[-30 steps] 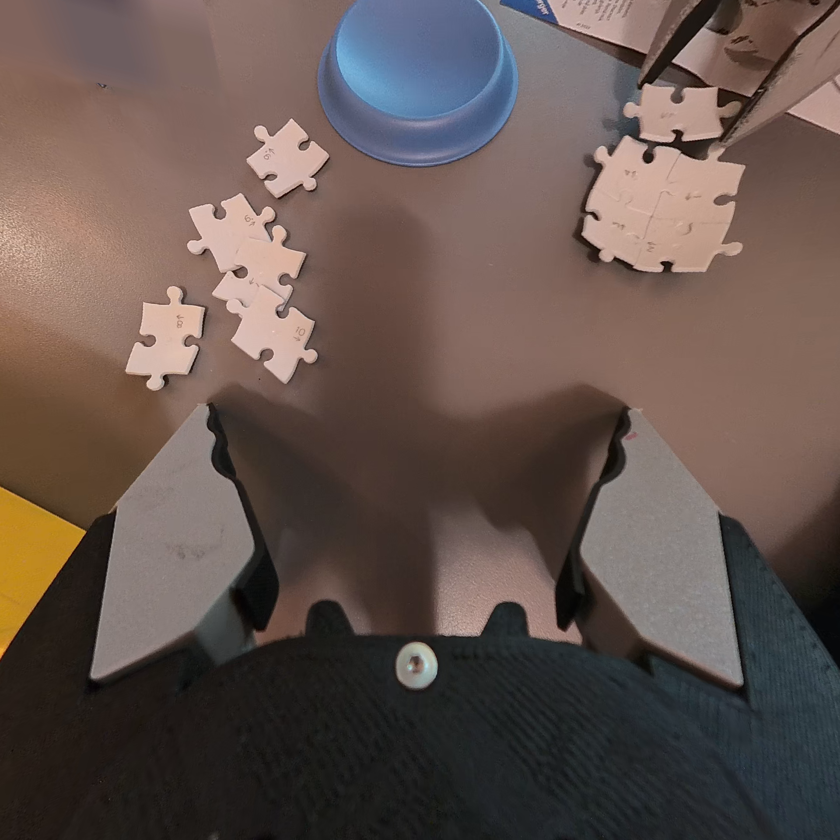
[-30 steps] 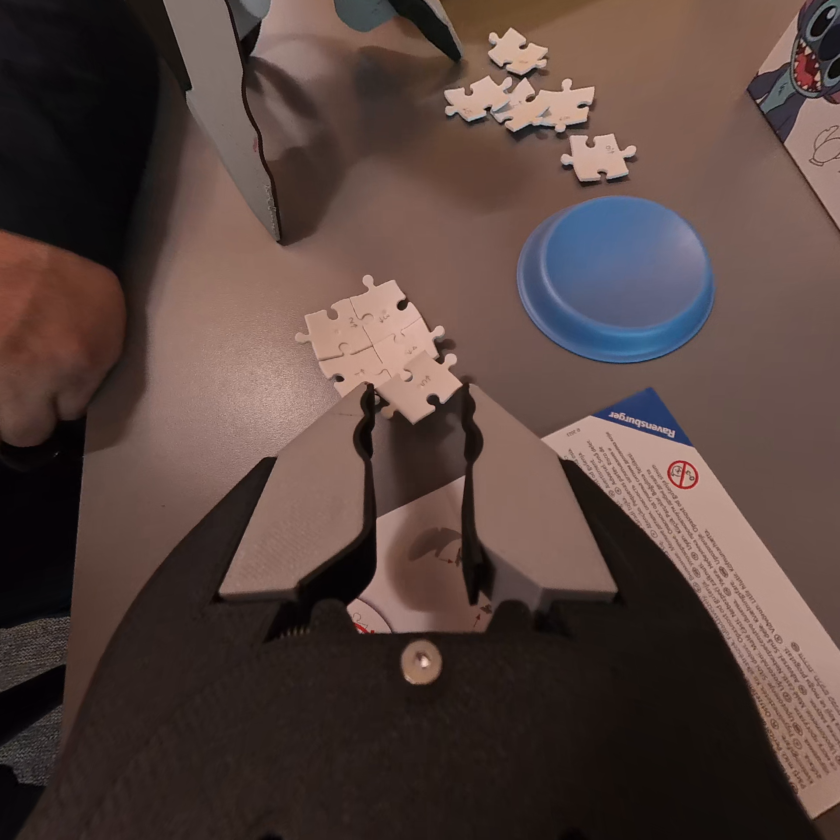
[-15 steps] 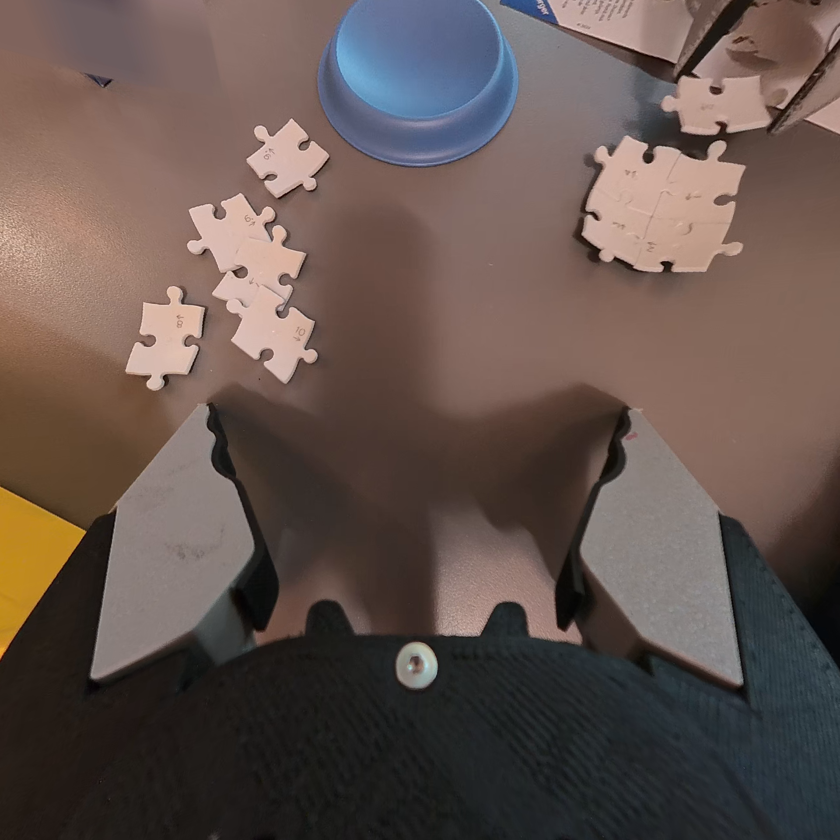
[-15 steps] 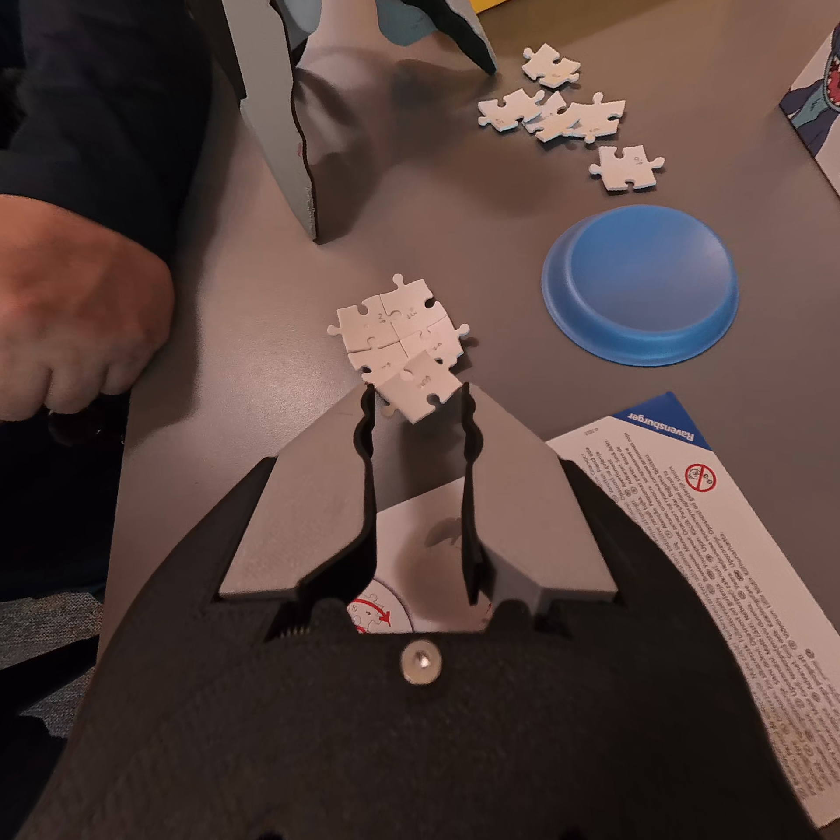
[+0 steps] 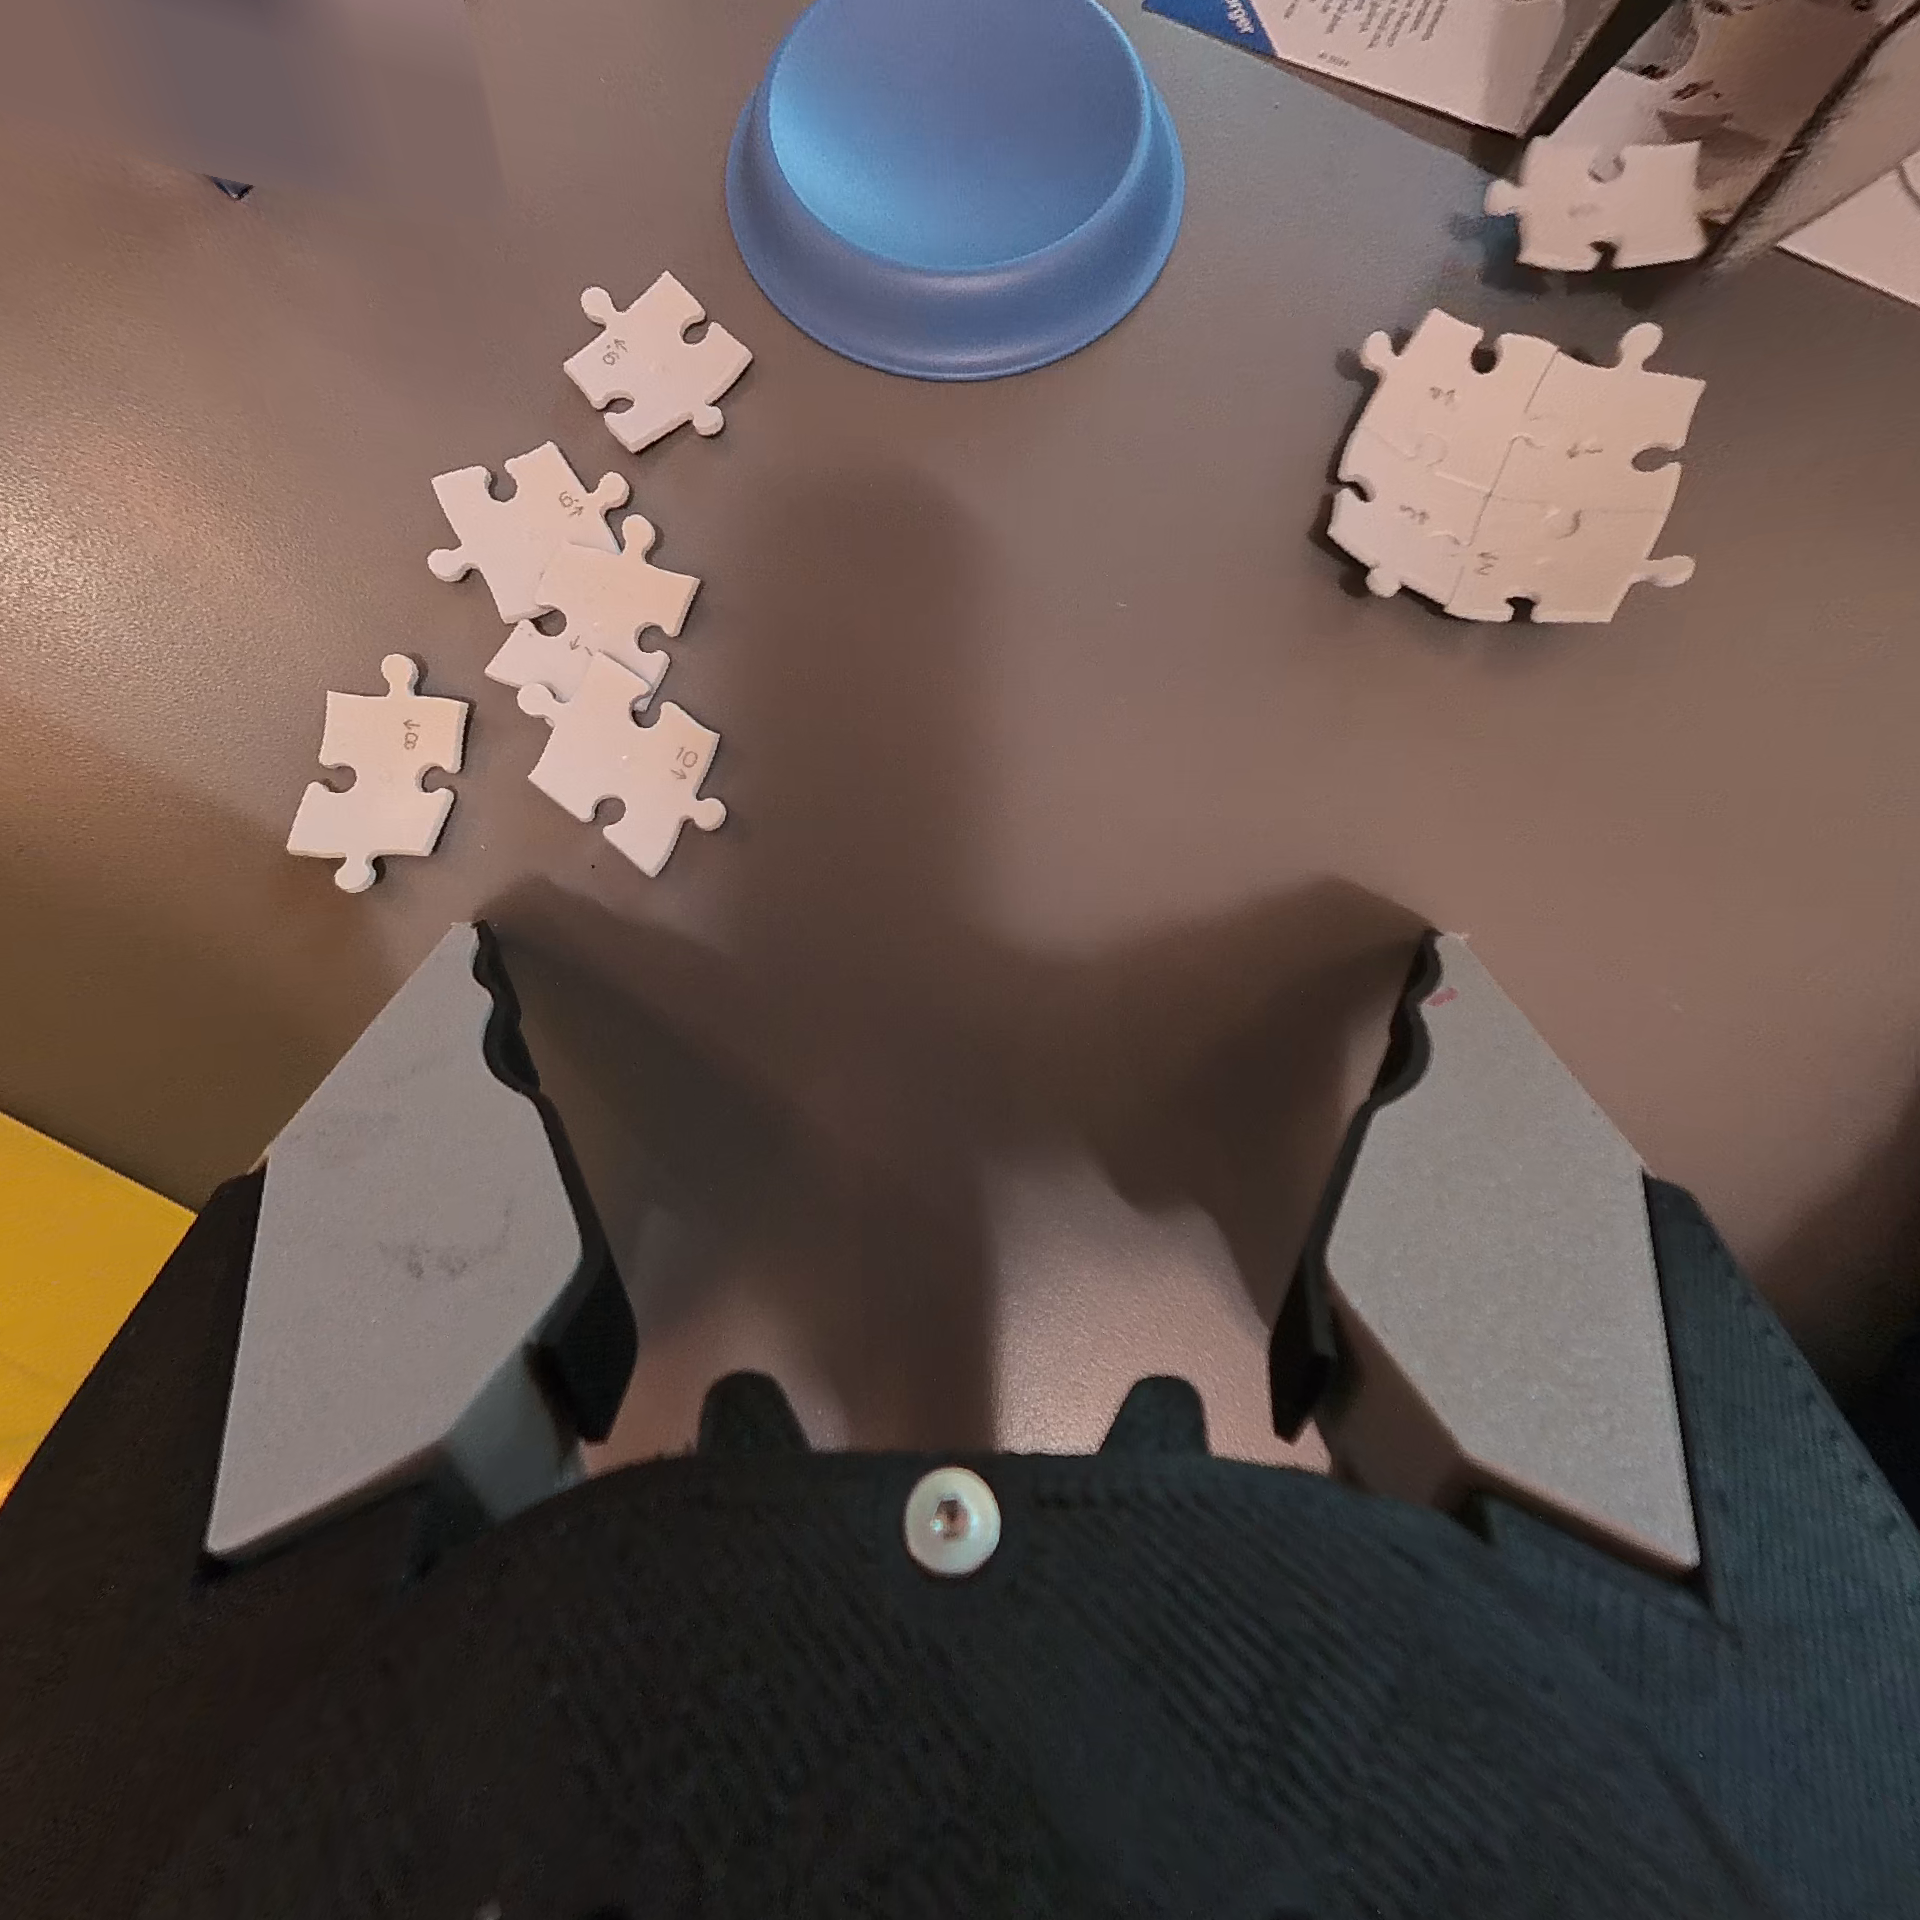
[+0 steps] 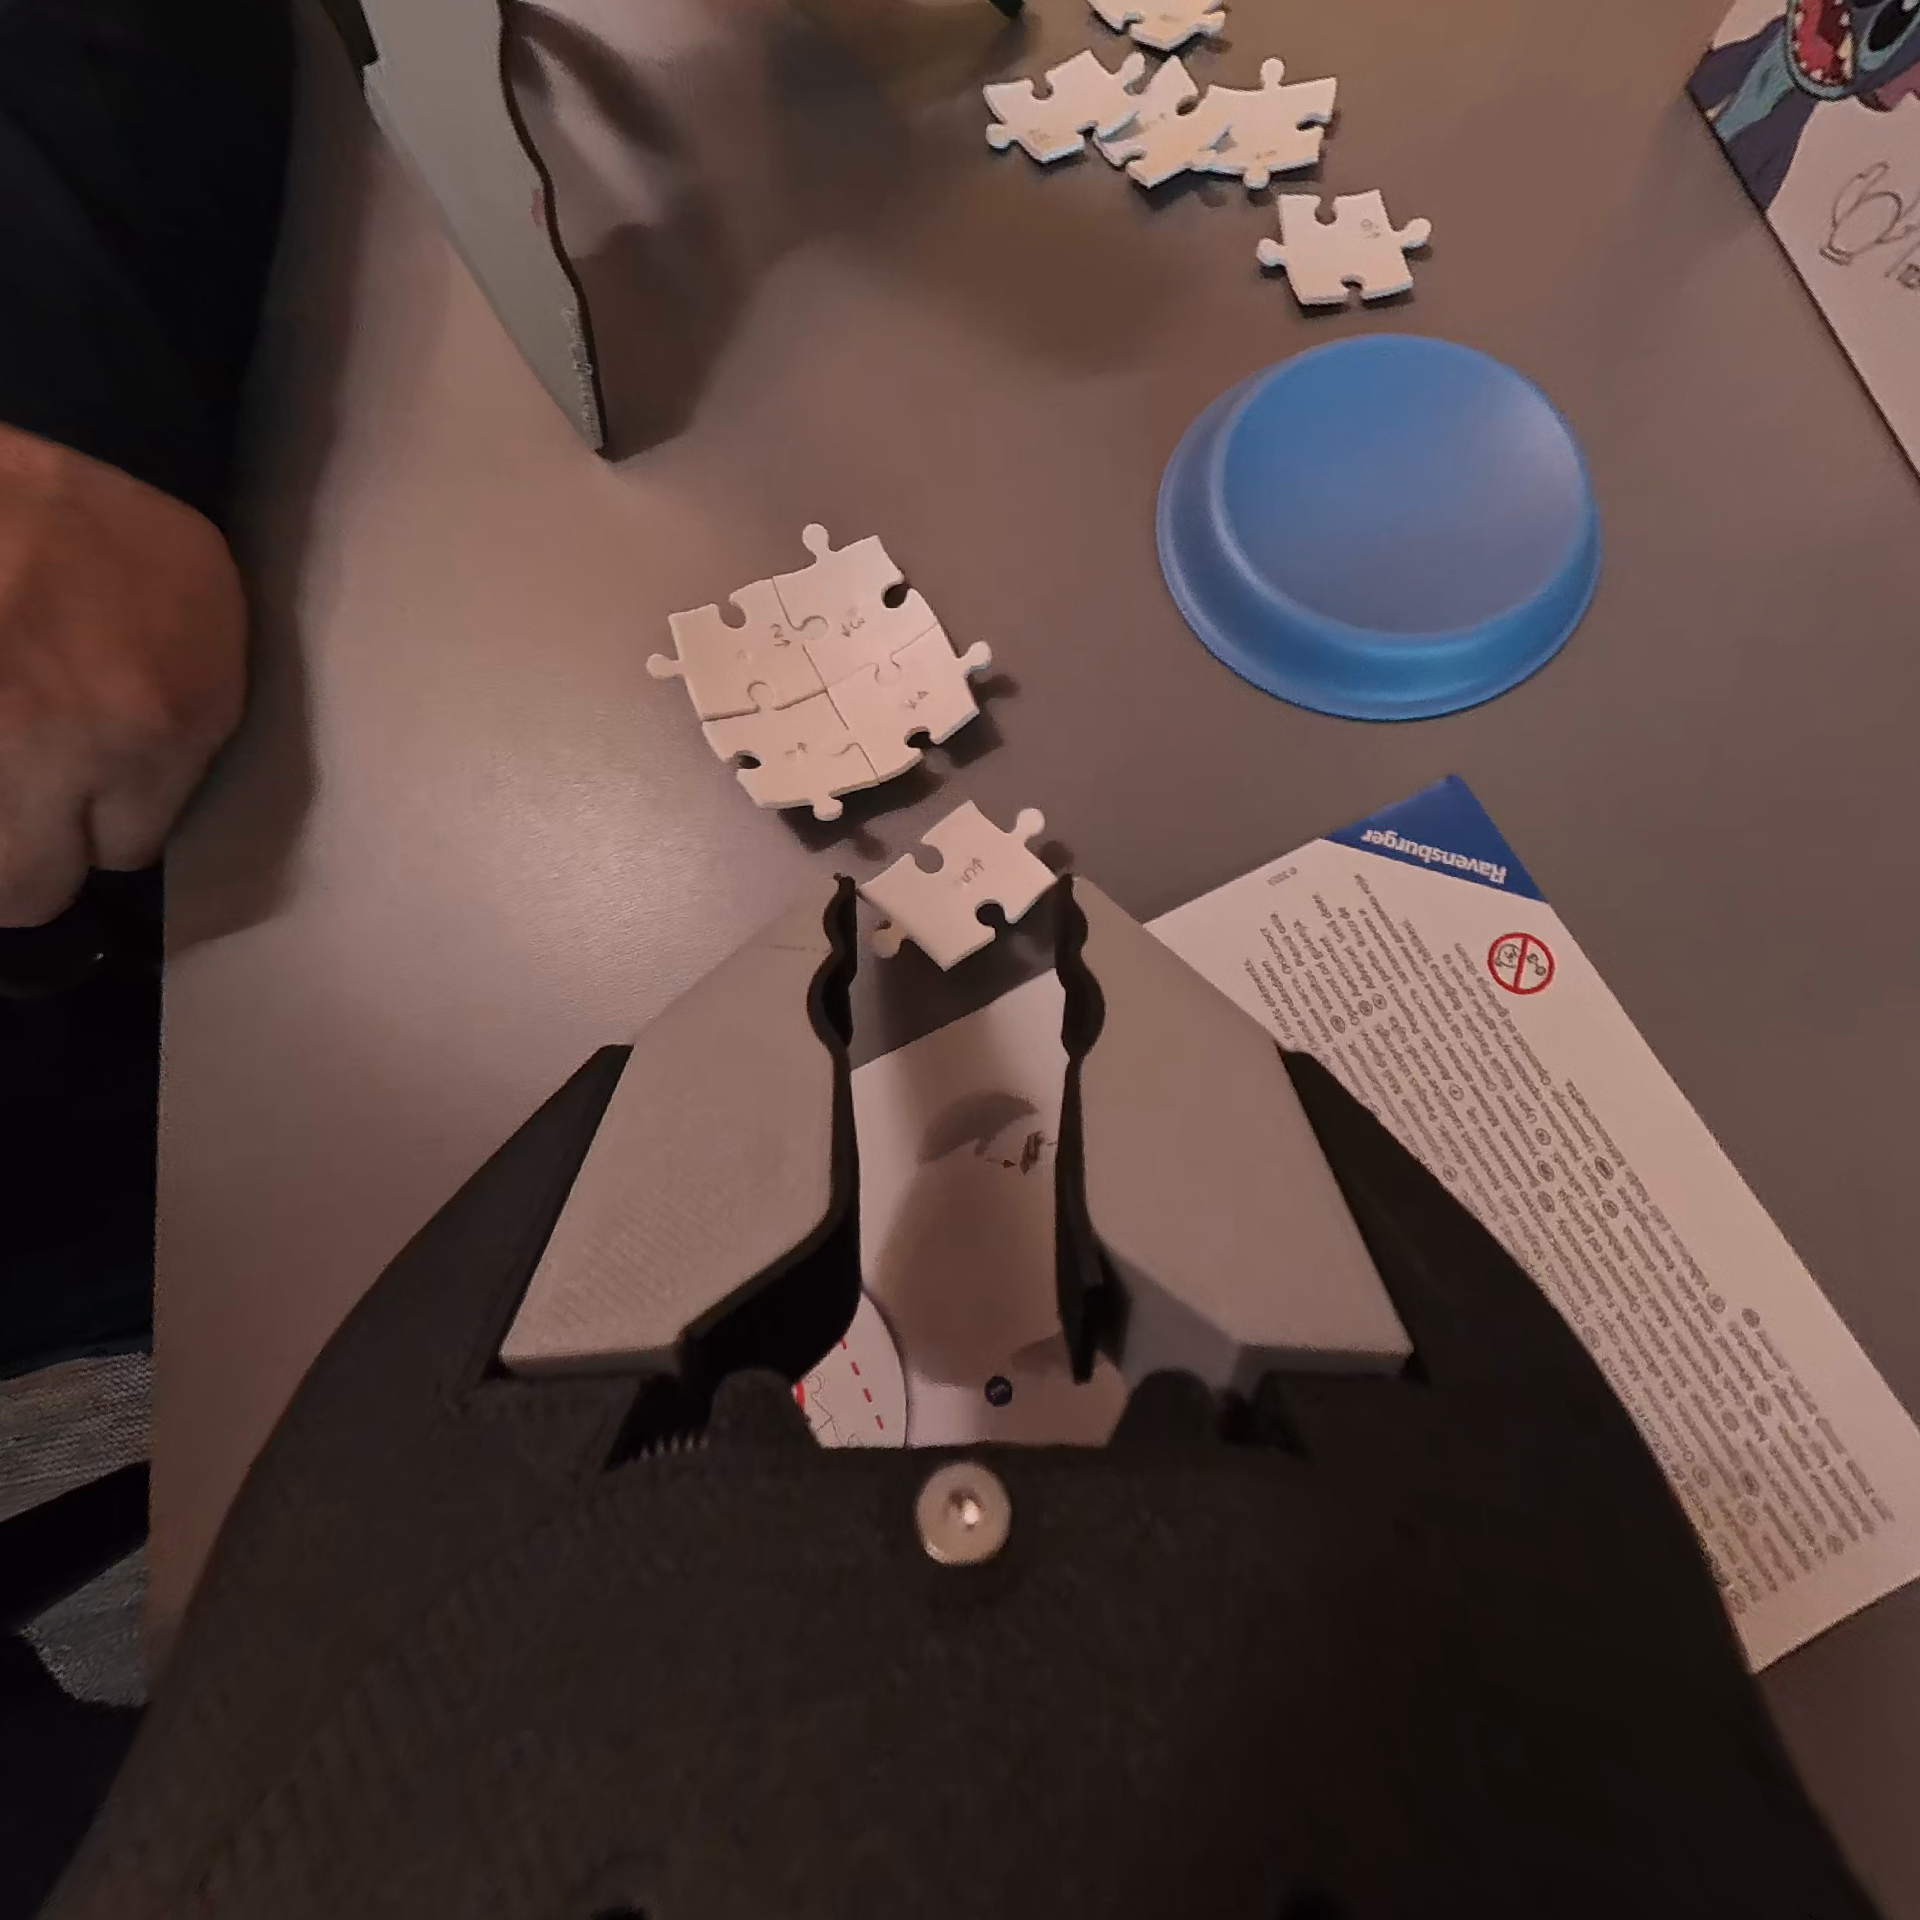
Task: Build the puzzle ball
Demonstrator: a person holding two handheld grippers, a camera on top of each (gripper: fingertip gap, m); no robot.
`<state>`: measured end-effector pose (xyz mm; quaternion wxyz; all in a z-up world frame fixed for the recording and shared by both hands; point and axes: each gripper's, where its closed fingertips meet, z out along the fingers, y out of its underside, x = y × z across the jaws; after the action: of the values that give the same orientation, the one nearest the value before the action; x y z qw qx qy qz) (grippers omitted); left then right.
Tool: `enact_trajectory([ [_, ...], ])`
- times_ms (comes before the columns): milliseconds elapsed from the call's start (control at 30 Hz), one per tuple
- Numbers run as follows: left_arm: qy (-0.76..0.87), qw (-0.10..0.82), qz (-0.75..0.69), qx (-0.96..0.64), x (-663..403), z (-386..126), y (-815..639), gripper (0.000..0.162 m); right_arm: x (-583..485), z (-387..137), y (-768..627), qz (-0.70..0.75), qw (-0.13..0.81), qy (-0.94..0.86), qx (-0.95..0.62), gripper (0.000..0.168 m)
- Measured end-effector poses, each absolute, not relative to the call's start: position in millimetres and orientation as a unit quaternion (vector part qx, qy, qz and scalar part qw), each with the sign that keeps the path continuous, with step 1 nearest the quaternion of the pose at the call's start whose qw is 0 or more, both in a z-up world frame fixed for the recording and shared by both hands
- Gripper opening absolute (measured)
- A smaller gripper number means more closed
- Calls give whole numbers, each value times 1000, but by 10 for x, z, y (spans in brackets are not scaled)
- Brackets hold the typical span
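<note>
My right gripper point(image 6: 951, 883) is shut on a single white puzzle piece point(image 6: 961, 868), held at its fingertips just above the grey table. A curved patch of several joined pieces point(image 6: 821, 686) lies just beyond it, with a small gap between them. In the left wrist view the patch point(image 5: 1512, 473) is at the upper right and the held piece point(image 5: 1605, 203) is behind it. My left gripper point(image 5: 961, 935) is open and empty over bare table. Several loose pieces point(image 5: 582, 623) lie to its front left.
A blue dome-shaped stand point(image 5: 956, 177) sits on the table, also in the right wrist view point(image 6: 1382, 520). A printed leaflet point(image 6: 1558, 1143) lies under my right gripper. A picture sheet point(image 6: 1829, 156) is at the far right, a person's hand point(image 6: 94, 665) at the left, a yellow sheet point(image 5: 73, 1247) near my left gripper.
My right gripper has drawn back from the joined patch with the single piece, opening a gap between them. My left gripper has not moved.
</note>
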<state>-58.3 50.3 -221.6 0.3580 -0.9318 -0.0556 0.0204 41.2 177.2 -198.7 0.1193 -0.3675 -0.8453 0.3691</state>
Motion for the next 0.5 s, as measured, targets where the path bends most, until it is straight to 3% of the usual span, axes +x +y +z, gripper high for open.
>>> enact_trajectory([
  [500, -56, 358, 20, -932, -582, -2215, 503, 158, 24, -1802, 1827, 445, 75, -703, -550, 35],
])
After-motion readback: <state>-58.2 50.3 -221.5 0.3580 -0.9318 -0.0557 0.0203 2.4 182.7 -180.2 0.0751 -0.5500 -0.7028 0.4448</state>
